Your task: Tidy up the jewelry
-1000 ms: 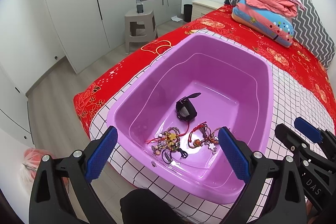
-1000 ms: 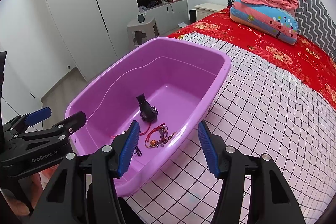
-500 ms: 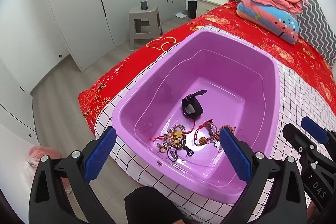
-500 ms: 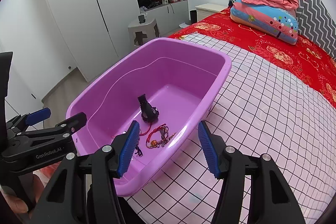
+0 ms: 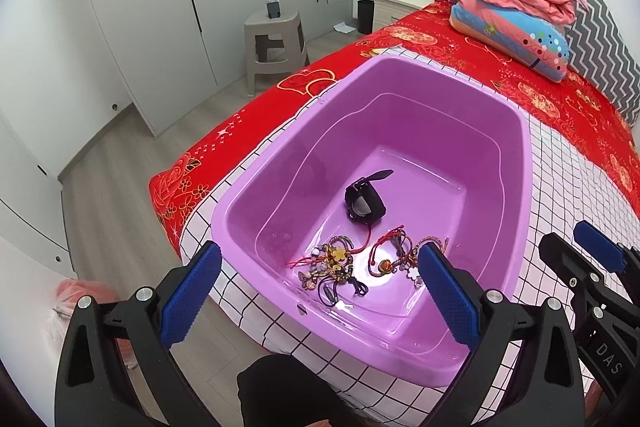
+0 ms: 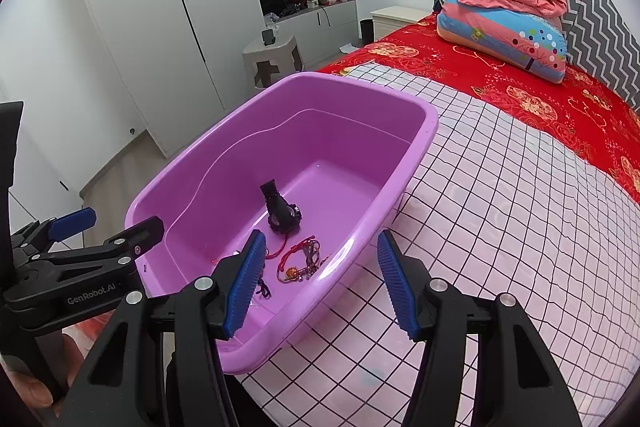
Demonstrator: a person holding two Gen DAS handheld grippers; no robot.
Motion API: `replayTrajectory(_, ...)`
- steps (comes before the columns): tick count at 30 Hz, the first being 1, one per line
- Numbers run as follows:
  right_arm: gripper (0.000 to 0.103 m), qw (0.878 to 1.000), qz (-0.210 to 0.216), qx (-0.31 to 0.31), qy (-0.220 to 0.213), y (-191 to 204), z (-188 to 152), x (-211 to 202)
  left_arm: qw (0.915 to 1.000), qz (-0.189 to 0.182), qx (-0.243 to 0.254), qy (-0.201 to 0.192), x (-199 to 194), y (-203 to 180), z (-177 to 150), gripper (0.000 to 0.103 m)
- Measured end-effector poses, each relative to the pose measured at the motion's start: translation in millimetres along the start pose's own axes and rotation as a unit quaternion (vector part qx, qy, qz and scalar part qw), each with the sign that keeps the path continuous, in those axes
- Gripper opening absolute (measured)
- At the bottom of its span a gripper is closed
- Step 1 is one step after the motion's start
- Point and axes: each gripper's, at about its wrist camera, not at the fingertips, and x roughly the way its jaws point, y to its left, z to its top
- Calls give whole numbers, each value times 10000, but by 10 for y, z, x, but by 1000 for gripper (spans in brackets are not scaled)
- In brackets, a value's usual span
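A purple plastic tub (image 5: 516, 155) (image 6: 430, 125) sits on the bed's checked cloth. On its floor lie a black watch (image 5: 364, 205) (image 6: 283, 214) and a tangle of red-cord bracelets with charms (image 5: 352, 265) (image 6: 300, 261). My left gripper (image 5: 316, 301) hovers open above the tub's near rim, nothing between its blue pads. Over the tub's near right corner my right gripper (image 6: 322, 281) stands open and empty too. Each gripper shows at the edge of the other's view.
A checked white cloth (image 6: 500, 227) covers the near bed over a red floral sheet (image 5: 560, 103). Folded quilts (image 5: 516, 15) are stacked by the chevron headboard. A grey stool (image 5: 276, 43), wardrobes and wooden floor lie to the left.
In the left wrist view the tub and jewellery have slid slightly right and down in the frame; the right wrist view is unchanged. Both grippers stay open.
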Motion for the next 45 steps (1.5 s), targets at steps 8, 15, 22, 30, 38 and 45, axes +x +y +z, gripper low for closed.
replayTrajectory(8,56,10000,8,-4,5,-9,1,0,10000,-8,-20,-37,-29,10,-2,97)
replayTrajectory(15,56,10000,15,-6,9,0,-8,4,10000,-27,-26,-10,-32,12,-1,97)
replayTrajectory(22,56,10000,4,-9,3,4,-7,6,10000,-8,-14,-7,-42,0,-1,97)
replayTrajectory(30,56,10000,-7,-26,-11,21,0,12,10000,15,35,-28,-35,-18,-12,97)
replayTrajectory(38,56,10000,-5,-27,-12,21,5,14,10000,-13,59,-74,-40,-10,-17,97)
replayTrajectory(45,56,10000,-8,-25,-12,22,2,13,9998,17,10,-176,-88,16,-11,97)
